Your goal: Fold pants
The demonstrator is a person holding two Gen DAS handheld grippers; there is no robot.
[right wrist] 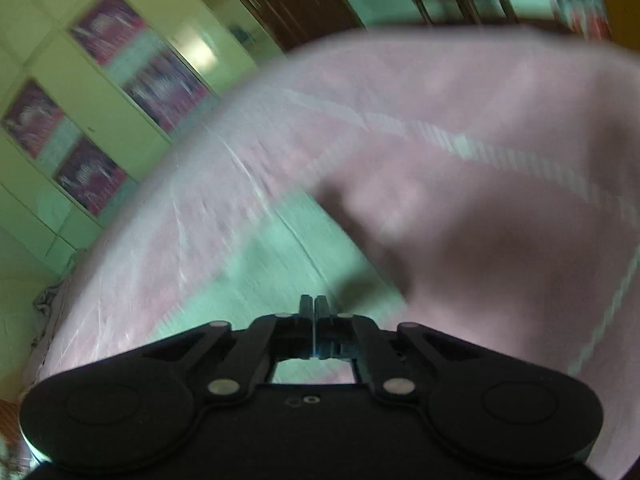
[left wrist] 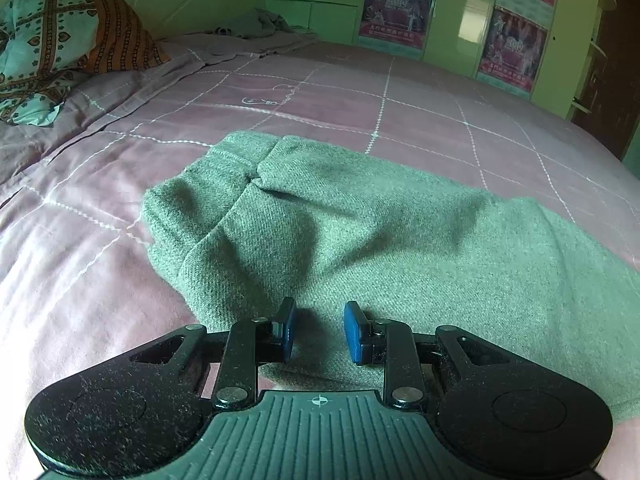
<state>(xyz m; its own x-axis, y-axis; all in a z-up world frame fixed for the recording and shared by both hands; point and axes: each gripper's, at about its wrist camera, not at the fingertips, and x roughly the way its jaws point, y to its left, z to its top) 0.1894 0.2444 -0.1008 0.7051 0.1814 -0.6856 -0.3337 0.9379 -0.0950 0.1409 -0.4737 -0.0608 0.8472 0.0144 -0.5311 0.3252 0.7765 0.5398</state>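
Note:
Green woven pants lie folded over on a pink quilted bed cover, with the bunched end at the left. My left gripper hovers low over the pants' near edge. Its blue pads stand a little apart, and nothing is pinched between them. The right wrist view is blurred and tilted. There my right gripper is shut with its fingers pressed together and nothing in them. It sits over a pale green strip of the pants on the pink cover.
Patterned teal and orange pillows lie at the bed's far left, beside a grey crumpled cloth by the wall. A green wardrobe with posters stands beyond the bed. A dark door is to its right.

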